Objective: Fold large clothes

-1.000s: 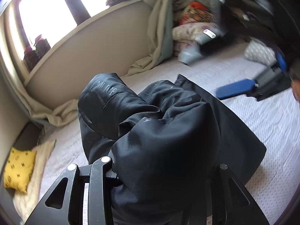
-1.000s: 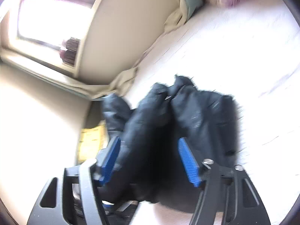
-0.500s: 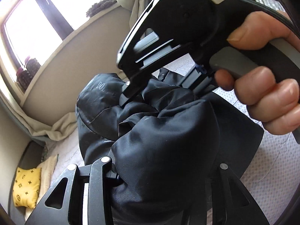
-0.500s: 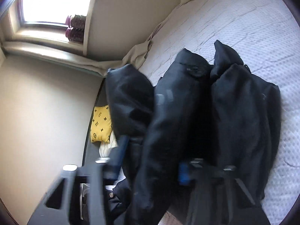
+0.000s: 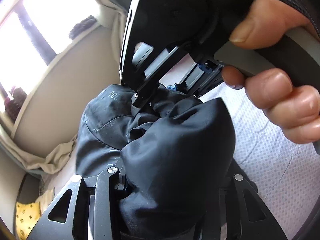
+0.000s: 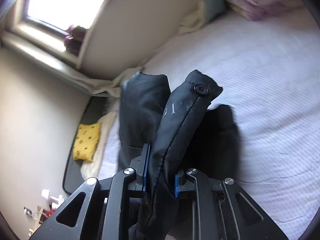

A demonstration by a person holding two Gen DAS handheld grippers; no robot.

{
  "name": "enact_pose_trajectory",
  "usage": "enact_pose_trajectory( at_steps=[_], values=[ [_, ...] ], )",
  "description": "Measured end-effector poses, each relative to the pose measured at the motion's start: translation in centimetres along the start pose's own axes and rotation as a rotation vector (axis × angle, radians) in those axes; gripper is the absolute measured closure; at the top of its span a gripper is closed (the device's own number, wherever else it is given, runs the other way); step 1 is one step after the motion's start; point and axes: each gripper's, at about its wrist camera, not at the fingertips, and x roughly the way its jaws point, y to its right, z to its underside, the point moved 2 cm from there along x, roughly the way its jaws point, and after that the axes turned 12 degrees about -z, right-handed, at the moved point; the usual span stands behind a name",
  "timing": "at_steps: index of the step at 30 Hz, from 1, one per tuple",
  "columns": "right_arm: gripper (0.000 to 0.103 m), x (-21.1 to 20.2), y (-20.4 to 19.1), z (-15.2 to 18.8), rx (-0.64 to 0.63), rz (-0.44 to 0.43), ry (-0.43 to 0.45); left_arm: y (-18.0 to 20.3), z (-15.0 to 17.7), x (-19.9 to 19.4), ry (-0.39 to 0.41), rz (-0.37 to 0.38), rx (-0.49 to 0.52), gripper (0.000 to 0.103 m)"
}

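- While my left gripper (image 5: 170, 182) grasps a thick bundle of the black jacket (image 5: 176, 160), my right gripper (image 6: 161, 175) is closing on its snap-button edge.
- The jacket hangs above the white bed (image 6: 260, 80), toward twelve o'clock.
- Mid-fold, I judge; next I should spread both ends and lay it flat.

My way across the white quilted bed (image 6: 260, 80) stays open toward its far edge; the bunched black padded jacket (image 6: 144, 108) blocks the near side, piled pillows (image 6: 258, 2) the far corner.
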Motion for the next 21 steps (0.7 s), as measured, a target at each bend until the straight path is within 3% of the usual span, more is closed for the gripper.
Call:
enact_pose_trajectory(
  at_steps=[4, 6, 8, 11, 13, 16, 19, 21],
  values=[
    [0.087, 0.3, 3.3, 1.1, 0.079, 0.062, -0.018, 2.4, 1.3, 1.2, 0.006, -0.017, 0.076, 0.056],
    [0.073, 0.1, 4.0, 1.3, 0.104, 0.094, -0.028, 3.4, 2.0, 1.1, 0.040, -0.059, 0.132, 0.055],
    [0.066, -0.8, 3.3, 0.9, 0.060, 0.179, -0.020, 3.5, 2.2, 1.1, 0.052, -0.069, 0.150, 0.055],
    [0.066, -2.8, 0.8, -0.2, -0.067, 0.285, 0.044, 3.2, 2.4, 1.3, 0.055, -0.070, 0.155, 0.055],
    [0.066, -3.4, -1.3, -0.7, -0.138, 0.253, 0.064, 4.0, 2.4, 0.3, 0.061, -0.070, 0.163, 0.055],
    [0.069, -2.3, -3.5, -0.3, -0.228, 0.157, -0.009, 5.3, 2.3, -1.3, 0.073, -0.068, 0.178, 0.054],
    [0.081, -0.2, -2.3, 0.7, -0.202, 0.123, -0.119, 6.4, 2.2, -2.1, 0.077, -0.069, 0.197, 0.052],
    [0.094, 0.8, -0.4, 1.2, -0.153, 0.126, -0.166, 6.2, 2.5, -2.0, 0.071, -0.065, 0.215, 0.051]
  ],
)
